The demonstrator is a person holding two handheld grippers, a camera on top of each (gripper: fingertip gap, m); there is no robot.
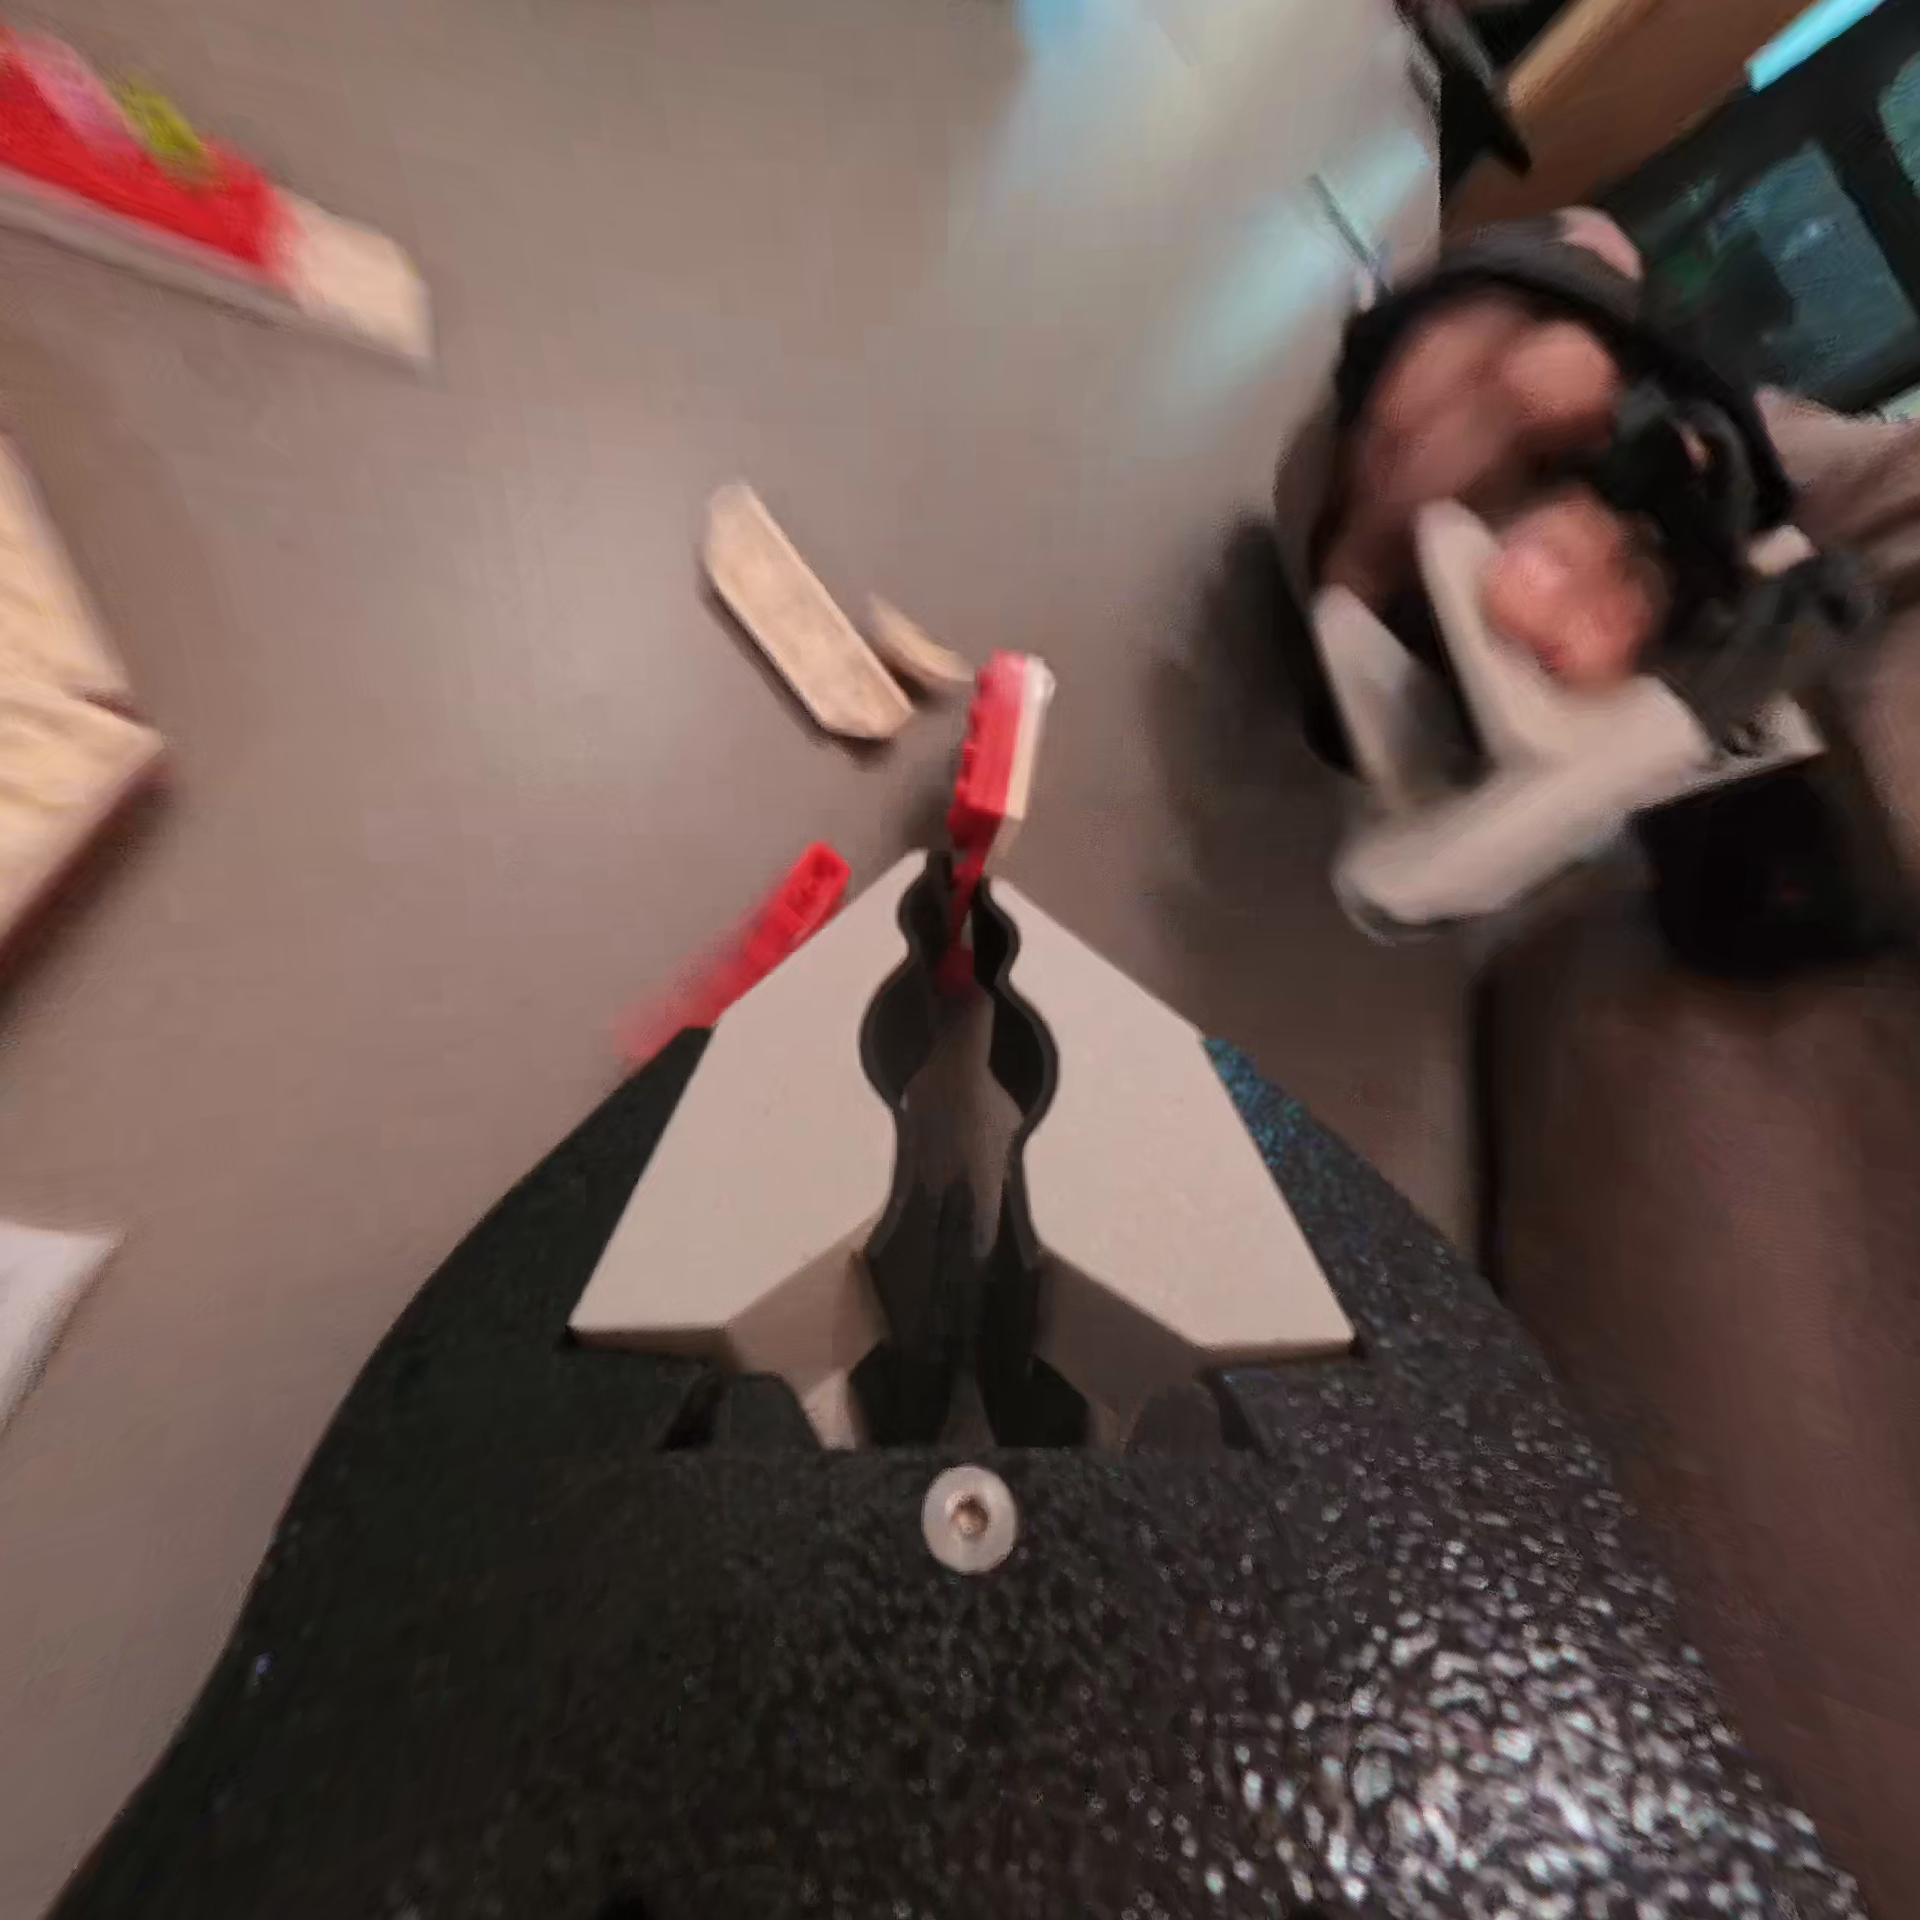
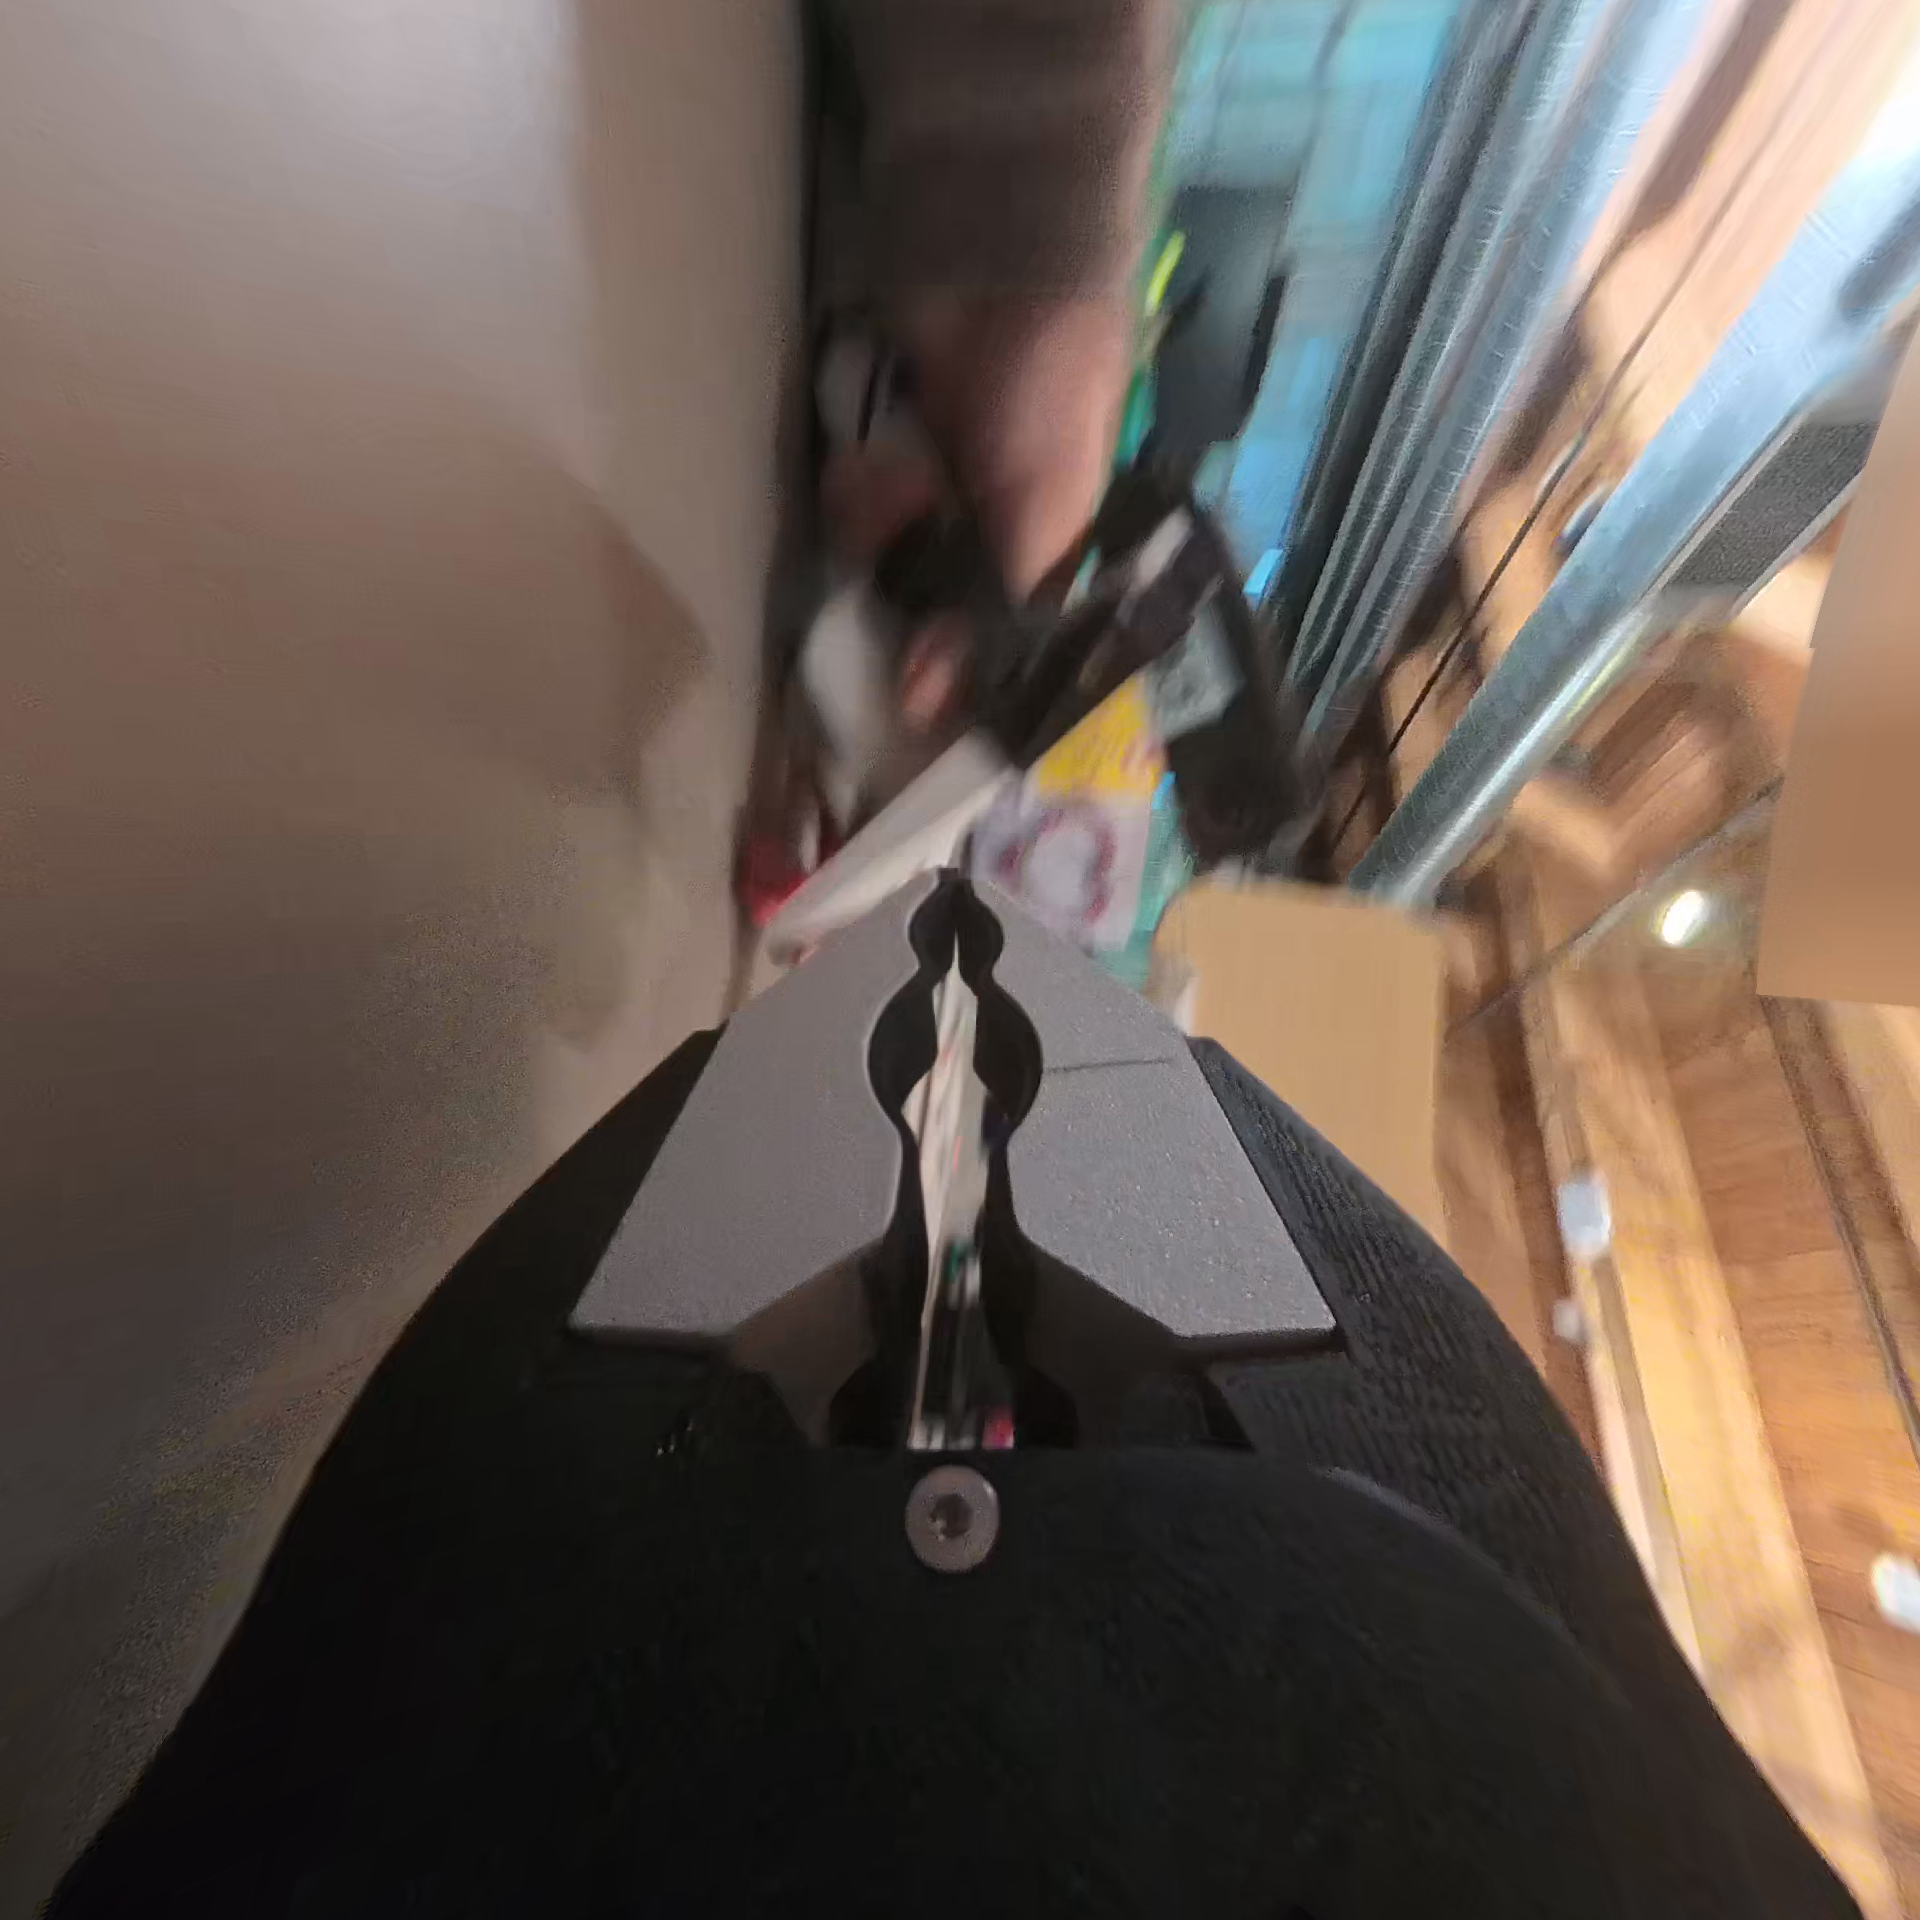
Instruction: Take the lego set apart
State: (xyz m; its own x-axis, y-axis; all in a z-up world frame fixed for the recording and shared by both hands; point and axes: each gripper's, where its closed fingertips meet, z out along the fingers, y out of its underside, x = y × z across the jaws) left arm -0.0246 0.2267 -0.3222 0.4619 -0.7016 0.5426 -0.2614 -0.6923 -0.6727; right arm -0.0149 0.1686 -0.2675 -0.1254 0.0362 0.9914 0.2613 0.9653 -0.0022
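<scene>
Right now my left hand-held gripper (image 1: 961, 883) pinches a red-and-white lego piece (image 1: 995, 750) above the grey bench (image 1: 582, 582); a loose red brick (image 1: 800, 902) lies just left. My right hand-held gripper (image 2: 953, 891) is closed, empty.

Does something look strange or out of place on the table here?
Nothing looks damaged or spilled. The left tongs pinch a small red and white lego piece, which stands tilted above the table. A loose red brick and two grey curved pieces lie scattered, as expected in disassembly.
</scene>
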